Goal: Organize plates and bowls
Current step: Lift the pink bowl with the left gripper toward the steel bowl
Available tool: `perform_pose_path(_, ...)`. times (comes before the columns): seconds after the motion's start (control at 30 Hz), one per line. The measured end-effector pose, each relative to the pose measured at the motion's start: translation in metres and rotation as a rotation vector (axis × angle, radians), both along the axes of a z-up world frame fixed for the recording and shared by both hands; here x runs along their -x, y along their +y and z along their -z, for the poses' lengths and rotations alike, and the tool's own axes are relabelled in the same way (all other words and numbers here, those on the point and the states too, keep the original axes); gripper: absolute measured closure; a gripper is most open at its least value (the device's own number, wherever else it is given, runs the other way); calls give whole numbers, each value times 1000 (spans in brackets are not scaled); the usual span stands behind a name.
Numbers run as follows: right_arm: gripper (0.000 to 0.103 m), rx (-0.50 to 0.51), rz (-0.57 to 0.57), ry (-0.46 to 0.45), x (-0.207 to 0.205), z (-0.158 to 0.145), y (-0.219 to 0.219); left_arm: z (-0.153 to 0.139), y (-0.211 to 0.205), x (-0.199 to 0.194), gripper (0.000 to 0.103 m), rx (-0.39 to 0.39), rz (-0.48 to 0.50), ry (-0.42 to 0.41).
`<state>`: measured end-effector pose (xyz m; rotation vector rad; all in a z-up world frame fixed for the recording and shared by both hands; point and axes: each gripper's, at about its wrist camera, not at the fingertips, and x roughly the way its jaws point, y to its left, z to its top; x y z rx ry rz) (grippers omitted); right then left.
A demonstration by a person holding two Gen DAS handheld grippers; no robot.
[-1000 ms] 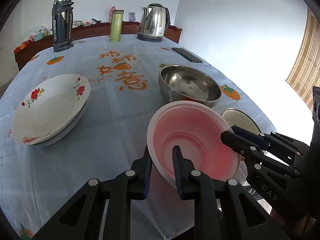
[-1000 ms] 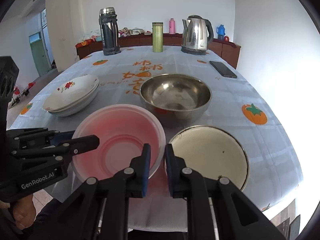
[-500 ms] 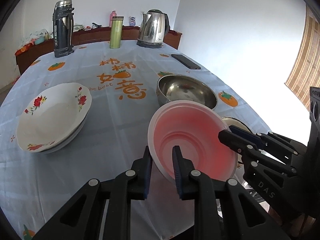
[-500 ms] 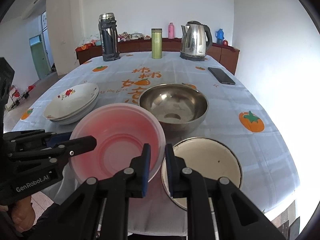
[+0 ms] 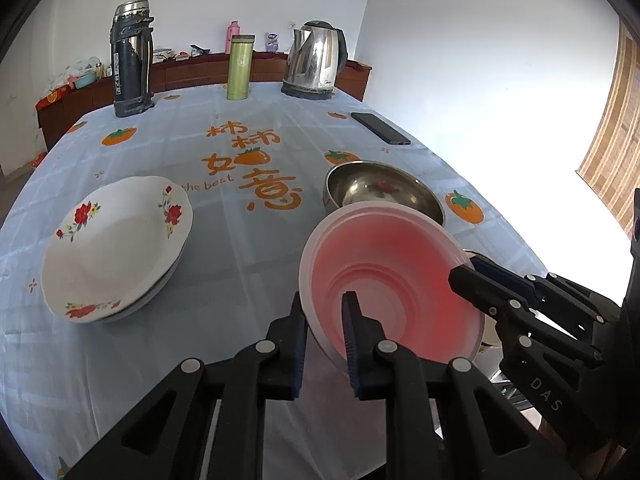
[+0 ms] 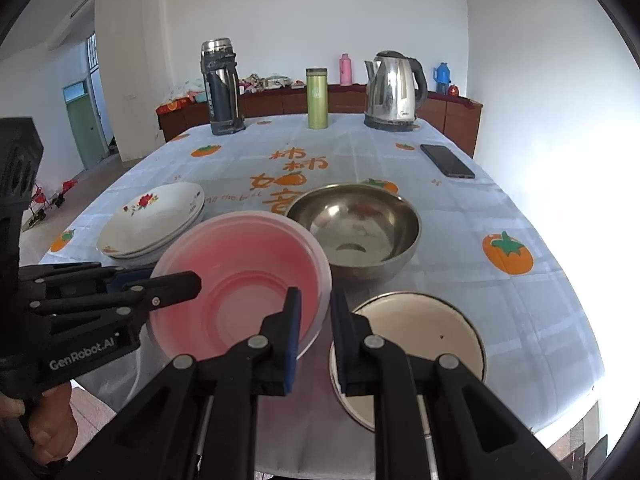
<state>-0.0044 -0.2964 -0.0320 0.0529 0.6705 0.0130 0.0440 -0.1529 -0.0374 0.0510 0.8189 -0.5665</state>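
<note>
Both tongs grip the same pink plastic bowl [image 5: 394, 280] by its rim, one on each side, and it hangs tilted above the near edge of the counter [image 5: 240, 248]. The left tongs [image 5: 324, 322] are pinched narrow on the bowl's left wall — one finger outside, one inside, pads pressing on the thin plastic. The right tongs [image 6: 314, 316] clamp the opposite wall in the same way, with the inner finger over the pink inside and the outer one just beyond the rim.

Seen from the left tongs, the right pair reaches in from the right side, its tips laid over the far rim of the bowl. Seen from the right tongs, the left pair comes in from the left, with a hand [image 6: 44, 420] on its grip at the lower corner.

Just ahead of the bowl, beyond both tongs, stands a steel bowl [image 6: 354, 232], upright on the cloth. To the right of the right tongs lies a cream enamel plate [image 6: 424, 336] with a dark rim — close beside the pink bowl, partly hidden by the outer finger. Well off to the left of the left tongs sits a stack of white flowered plates [image 5: 116, 244].

At the far end stand a dark thermos [image 5: 132, 60], a green flask [image 5: 239, 68] and a steel kettle [image 5: 316, 60]; a phone [image 5: 380, 128] lies flat toward the right edge.
</note>
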Motion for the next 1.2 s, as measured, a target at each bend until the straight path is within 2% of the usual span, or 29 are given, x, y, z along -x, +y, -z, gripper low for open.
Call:
perform_pose_path(0.23,88,-8,8,-26,-2,-7,-3,-7,-3,-3,84,-13,10,-21)
perform_pose_path(1.2,88,1,24,-70,-1,-23,-10,-34,-11,-10,84,15,23,-88)
